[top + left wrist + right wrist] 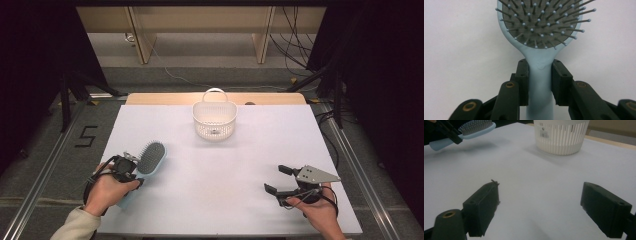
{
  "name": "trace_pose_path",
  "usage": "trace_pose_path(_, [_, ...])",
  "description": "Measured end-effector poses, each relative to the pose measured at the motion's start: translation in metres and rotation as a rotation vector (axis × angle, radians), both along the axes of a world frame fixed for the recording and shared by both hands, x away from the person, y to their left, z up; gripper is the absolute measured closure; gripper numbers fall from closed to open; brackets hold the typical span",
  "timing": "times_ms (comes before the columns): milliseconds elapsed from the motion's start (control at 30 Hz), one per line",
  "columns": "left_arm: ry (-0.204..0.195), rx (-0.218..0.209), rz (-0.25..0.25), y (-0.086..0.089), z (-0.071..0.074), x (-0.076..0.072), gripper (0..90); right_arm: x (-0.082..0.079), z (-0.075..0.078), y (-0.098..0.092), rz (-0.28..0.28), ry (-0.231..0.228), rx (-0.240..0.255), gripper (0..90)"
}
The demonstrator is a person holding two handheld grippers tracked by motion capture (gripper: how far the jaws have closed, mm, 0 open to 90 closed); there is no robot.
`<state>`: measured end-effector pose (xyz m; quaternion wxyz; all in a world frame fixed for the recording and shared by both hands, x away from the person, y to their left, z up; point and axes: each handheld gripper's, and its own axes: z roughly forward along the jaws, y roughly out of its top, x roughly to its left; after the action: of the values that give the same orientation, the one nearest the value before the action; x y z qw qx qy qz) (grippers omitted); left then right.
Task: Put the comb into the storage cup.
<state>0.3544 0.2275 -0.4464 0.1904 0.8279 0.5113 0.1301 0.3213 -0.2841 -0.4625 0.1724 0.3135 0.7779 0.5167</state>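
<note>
One light-blue paddle hairbrush (150,159) lies at the lower left of the high view, and one white slatted plastic basket (214,120) with a single loop handle stands at upper centre. Two handheld grippers are there, the left gripper (131,161) at lower left and the right gripper (278,179) at lower right, over one white table (225,170).

Between your left gripper (131,167) with its hairbrush (150,159) and your right gripper (278,179) the white table (240,165) lies bare, with the white basket (214,119) standing at the far middle.
</note>
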Motion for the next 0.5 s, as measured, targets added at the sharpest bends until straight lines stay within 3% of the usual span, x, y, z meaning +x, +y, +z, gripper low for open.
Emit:
trace_pose_path(200, [-0.025, -0.011, -0.001, 0.0018, -0.0007, 0.0003, 70.1, 0.0, 0.0, 0.0, 0.0, -0.001, 0.0, 16.1])
trace_pose_path(500, [-0.097, -0.041, -0.004, 0.0043, 0.0011, 0.0001, 70.2, -0.0001, 0.0, 0.0, 0.0, 0.0, 0.001, 16.1])
